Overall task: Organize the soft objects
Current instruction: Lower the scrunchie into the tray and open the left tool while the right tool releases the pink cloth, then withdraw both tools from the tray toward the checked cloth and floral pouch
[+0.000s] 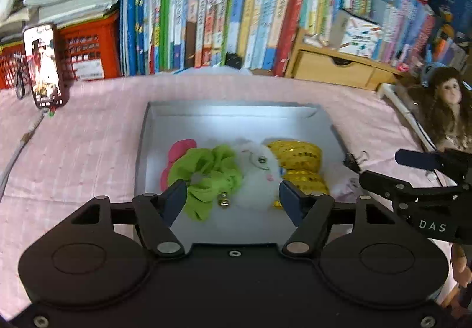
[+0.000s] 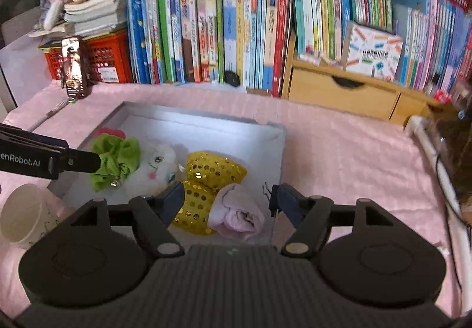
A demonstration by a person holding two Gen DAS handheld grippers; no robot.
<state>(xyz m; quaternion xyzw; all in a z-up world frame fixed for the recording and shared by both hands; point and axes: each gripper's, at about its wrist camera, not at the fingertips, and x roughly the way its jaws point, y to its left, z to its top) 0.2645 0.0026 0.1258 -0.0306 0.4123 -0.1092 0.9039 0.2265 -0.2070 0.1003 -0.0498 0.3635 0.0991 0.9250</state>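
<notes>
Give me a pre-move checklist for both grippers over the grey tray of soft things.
1. Left gripper open, nothing held: ok.
2. Right gripper open, nothing held: ok.
3. Lime-green fabric scrunchie, white fluffy plush face, gold sequinned bow and rolled pale-pink cloth inside the shallow grey tray: ok.
4. Pink item under the scrunchie identifiable: cannot tell.
5. Small black clip at the tray's right edge clear of the right fingers: cannot tell.

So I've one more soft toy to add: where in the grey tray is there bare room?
The far half of the grey tray, behind the green scrunchie, white plush and gold sequin bow, is bare; the near half is crowded.
</notes>
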